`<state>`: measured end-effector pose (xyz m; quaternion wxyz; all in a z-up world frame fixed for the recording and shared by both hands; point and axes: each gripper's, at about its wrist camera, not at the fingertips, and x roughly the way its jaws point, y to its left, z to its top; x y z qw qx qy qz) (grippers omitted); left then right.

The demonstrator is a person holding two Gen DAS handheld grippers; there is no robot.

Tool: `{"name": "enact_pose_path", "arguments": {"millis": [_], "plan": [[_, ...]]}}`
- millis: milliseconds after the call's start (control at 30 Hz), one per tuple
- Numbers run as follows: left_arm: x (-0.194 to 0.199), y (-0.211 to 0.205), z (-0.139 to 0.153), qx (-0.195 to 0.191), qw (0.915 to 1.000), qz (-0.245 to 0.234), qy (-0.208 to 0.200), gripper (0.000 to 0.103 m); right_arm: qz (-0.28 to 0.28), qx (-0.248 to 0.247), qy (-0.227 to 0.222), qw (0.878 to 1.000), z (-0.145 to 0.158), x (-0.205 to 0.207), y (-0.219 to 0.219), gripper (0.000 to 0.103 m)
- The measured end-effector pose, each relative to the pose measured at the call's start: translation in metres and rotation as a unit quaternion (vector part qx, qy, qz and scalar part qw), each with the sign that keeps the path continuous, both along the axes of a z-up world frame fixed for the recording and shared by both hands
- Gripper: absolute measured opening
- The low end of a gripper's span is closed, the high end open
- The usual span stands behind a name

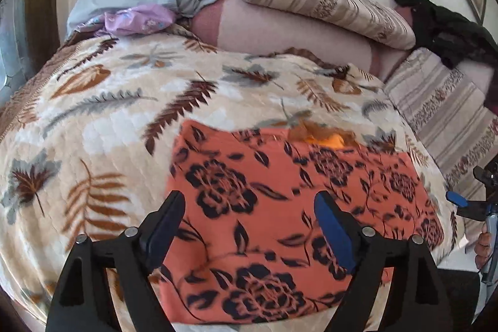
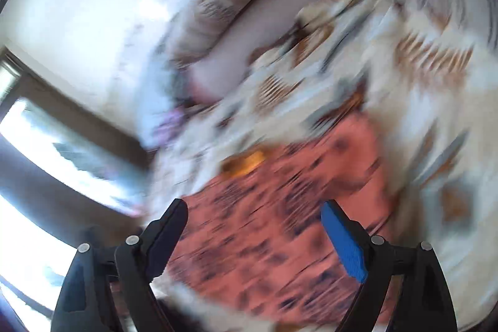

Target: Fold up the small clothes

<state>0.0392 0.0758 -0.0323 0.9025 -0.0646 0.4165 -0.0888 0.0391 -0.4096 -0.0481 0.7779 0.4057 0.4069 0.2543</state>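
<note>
Jaws of the left gripper and right gripper are spread wide, empty, above the folded orange black-flowered garment on the leaf-patterned bedspread.

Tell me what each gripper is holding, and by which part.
Nothing. The left gripper and right gripper are both open above the orange flowered cloth.

No text, label, brand, number or sign can be read in either view. The fabrics carry only flower, leaf and stripe patterns, and the right wrist view is too blurred to show any lettering.
</note>
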Motion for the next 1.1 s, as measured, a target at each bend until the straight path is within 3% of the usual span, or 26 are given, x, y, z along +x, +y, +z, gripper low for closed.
{"name": "enact_pose_path", "arguments": {"millis": [33,100,133,167,200,300,367,500,667,833,900,967,1000,1033,1100], "plan": [[-0.002,-0.006,-0.018,0.019,0.9994,0.003,0.028,0.085,0.009,0.007,0.012,1.000,-0.015,-0.009,0.007,0.090],[0.001,-0.011,-0.062,0.060,0.9922,0.016,0.108,0.085,-0.009,-0.055,0.081,0.995,-0.058,-0.016,0.009,0.090],[-0.006,-0.012,-0.063,0.067,0.9945,0.015,0.079,0.085,-0.028,-0.073,0.120,0.990,-0.078,-0.020,0.004,0.081],[-0.015,-0.016,-0.058,0.080,0.9955,0.014,0.048,0.085,-0.049,-0.056,0.099,0.992,-0.079,-0.029,-0.003,0.078],[-0.019,-0.020,-0.058,0.095,0.9941,0.013,0.050,0.085,-0.062,-0.048,0.093,0.993,-0.071,-0.037,-0.007,0.079],[-0.026,-0.021,-0.061,0.100,0.9938,0.017,0.047,0.085,-0.076,-0.090,0.066,0.991,-0.053,-0.055,-0.005,0.087],[-0.028,-0.022,-0.063,0.100,0.9938,0.022,0.043,0.085,-0.069,-0.102,0.068,0.990,-0.060,-0.058,-0.004,0.087],[-0.028,-0.021,-0.062,0.102,0.9938,0.021,0.039,0.086,-0.101,-0.064,0.082,0.989,-0.074,-0.068,-0.016,0.087],[-0.031,-0.020,-0.063,0.099,0.9943,0.022,0.034,0.086,-0.083,-0.104,0.072,0.988,-0.049,-0.067,-0.001,0.087],[-0.030,-0.019,-0.064,0.093,0.9949,0.021,0.033,0.087,-0.072,-0.102,0.042,0.991,-0.029,-0.057,0.013,0.087],[-0.030,-0.018,-0.064,0.091,0.9951,0.020,0.033,0.087,-0.071,-0.099,0.052,0.991,-0.039,-0.049,0.014,0.087],[-0.030,-0.018,-0.064,0.088,0.9954,0.020,0.032,0.087,-0.086,-0.118,0.101,0.984,-0.066,-0.045,0.007,0.086],[-0.030,-0.017,-0.064,0.088,0.9954,0.019,0.032,0.088,-0.094,-0.093,0.102,0.986,-0.075,-0.047,0.002,0.086],[-0.030,-0.017,-0.064,0.087,0.9955,0.018,0.032,0.088,-0.108,-0.074,0.093,0.987,-0.074,-0.051,-0.003,0.086],[-0.030,-0.016,-0.064,0.087,0.9956,0.016,0.030,0.088,-0.110,-0.080,0.099,0.986,-0.068,-0.054,-0.004,0.086]]}}
